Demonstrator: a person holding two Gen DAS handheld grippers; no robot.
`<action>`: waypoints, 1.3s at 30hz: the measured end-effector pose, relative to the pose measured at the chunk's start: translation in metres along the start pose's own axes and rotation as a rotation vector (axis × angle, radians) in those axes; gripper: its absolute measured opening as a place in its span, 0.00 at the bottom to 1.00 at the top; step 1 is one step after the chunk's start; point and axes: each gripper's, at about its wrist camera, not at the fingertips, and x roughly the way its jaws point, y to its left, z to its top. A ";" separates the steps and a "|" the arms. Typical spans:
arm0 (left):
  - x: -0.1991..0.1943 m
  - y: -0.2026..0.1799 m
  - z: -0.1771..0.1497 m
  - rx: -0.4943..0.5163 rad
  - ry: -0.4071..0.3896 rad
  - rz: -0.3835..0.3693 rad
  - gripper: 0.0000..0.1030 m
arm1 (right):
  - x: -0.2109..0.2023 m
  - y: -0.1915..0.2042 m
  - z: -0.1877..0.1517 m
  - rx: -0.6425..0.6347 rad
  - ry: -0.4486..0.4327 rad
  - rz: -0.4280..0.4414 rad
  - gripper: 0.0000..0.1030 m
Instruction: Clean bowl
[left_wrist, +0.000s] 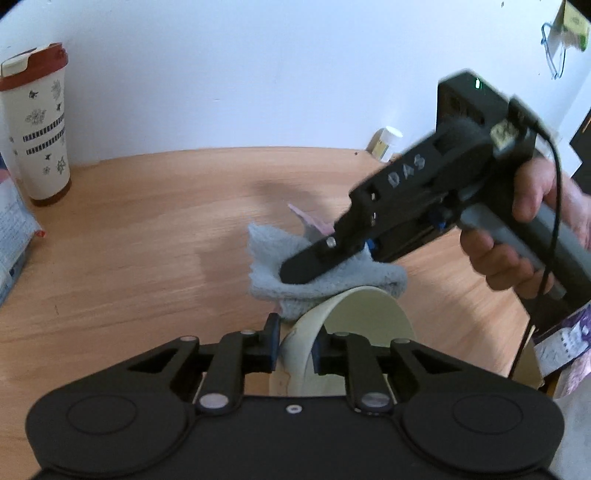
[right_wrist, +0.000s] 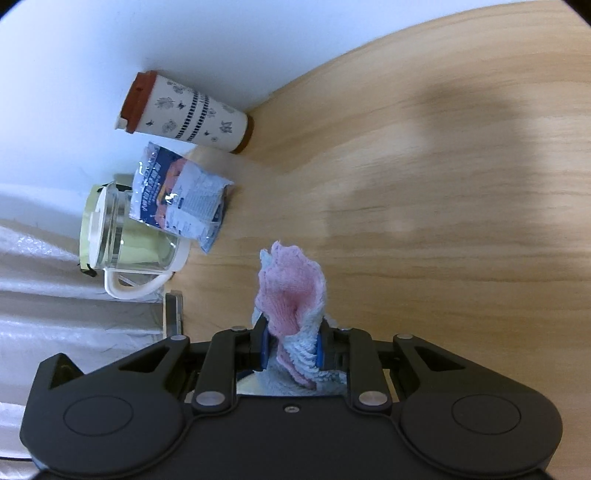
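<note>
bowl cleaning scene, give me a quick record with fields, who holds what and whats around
left gripper: shut on the rim of the cream bowl, bowl tilted on edge
right gripper: shut on a pink and light blue cloth
contact: cloth draped over the bowl's top rim
surface: wooden table
nearby: lidded patterned tumbler, printed packet, clear glass jug, small white-capped bottle by the wall
bowl dirt: cannot tell
</note>
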 end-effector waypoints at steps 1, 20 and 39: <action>0.001 -0.002 0.000 -0.001 -0.002 -0.002 0.15 | 0.001 0.000 -0.001 -0.001 0.009 -0.006 0.24; -0.005 0.003 0.000 -0.100 -0.061 0.027 0.15 | -0.022 0.004 -0.007 0.136 -0.075 0.017 0.23; -0.009 0.032 -0.004 -0.376 -0.129 0.033 0.16 | -0.033 -0.063 -0.049 0.647 -0.219 0.226 0.22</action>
